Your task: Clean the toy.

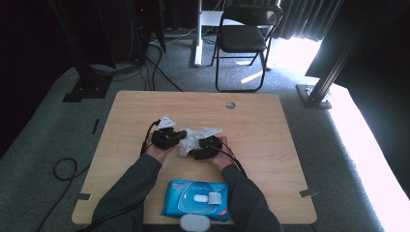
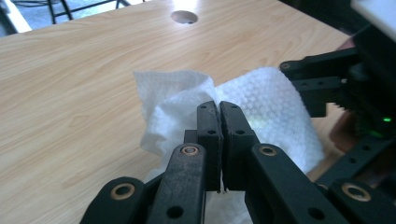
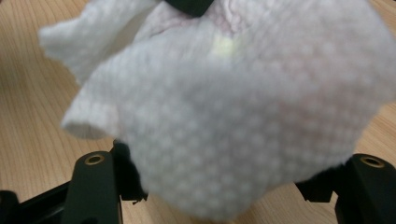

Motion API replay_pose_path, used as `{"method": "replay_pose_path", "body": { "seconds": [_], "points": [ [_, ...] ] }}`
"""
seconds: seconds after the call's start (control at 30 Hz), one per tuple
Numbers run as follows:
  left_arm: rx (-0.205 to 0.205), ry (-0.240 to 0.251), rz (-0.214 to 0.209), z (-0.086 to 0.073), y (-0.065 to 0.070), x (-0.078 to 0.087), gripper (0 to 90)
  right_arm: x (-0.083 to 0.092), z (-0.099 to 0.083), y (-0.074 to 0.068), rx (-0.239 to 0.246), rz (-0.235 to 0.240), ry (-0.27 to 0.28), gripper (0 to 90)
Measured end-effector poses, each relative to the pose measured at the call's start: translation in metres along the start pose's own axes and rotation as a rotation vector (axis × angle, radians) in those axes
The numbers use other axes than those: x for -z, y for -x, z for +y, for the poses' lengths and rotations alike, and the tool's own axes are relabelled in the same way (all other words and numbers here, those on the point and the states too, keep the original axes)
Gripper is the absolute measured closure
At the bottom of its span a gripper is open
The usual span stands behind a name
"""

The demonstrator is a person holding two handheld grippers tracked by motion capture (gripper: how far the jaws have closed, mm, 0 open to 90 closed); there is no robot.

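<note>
table [image 1: 261,121]: light wood, round hole [image 1: 230,105] near far edge, mid-width
chair [image 1: 246,34]: black folding, on carpet beyond table's far edge
pack [image 1: 196,200]: blue wet-wipe pack, flat at table's near edge, white flap on top, between the forearms
wipe [image 1: 188,141]: white, embossed, crumpled; mid-table, beyond pack, held up between both grippers, lower folds near the wood
left gripper [image 1: 180,137]: left of wipe; jaws pressed together in the left gripper view [image 2: 219,109], thin wipe layer pinched between them
right gripper [image 1: 196,151]: right of wipe; in the right gripper view wipe [image 3: 243,112] drapes over jaws, tips hidden, outer links well apart; can't tell if clamped
</note>
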State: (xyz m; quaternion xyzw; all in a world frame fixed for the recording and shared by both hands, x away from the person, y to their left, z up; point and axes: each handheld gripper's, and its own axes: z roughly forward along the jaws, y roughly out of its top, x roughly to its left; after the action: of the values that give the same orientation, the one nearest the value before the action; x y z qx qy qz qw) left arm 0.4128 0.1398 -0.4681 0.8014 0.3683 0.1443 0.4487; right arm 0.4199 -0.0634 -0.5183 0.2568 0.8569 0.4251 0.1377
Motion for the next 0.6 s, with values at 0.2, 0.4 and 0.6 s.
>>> {"method": "replay_pose_path", "body": {
  "seconds": [0.2,0.4,0.6],
  "points": [
    [0.003,0.001,0.003,0.0,0.001,0.001,87.8,-0.001,0.001,0.0,0.004,-0.004,-0.002,33.9],
    [-0.021,0.0,-0.021,0.001,0.009,-0.001,87.8,0.0,0.001,0.0,-0.002,-0.006,0.003,34.0],
    [-0.052,-0.003,-0.057,0.001,0.02,-0.003,87.7,-0.001,0.003,0.0,-0.001,-0.009,0.001,34.0]
  ]
}}
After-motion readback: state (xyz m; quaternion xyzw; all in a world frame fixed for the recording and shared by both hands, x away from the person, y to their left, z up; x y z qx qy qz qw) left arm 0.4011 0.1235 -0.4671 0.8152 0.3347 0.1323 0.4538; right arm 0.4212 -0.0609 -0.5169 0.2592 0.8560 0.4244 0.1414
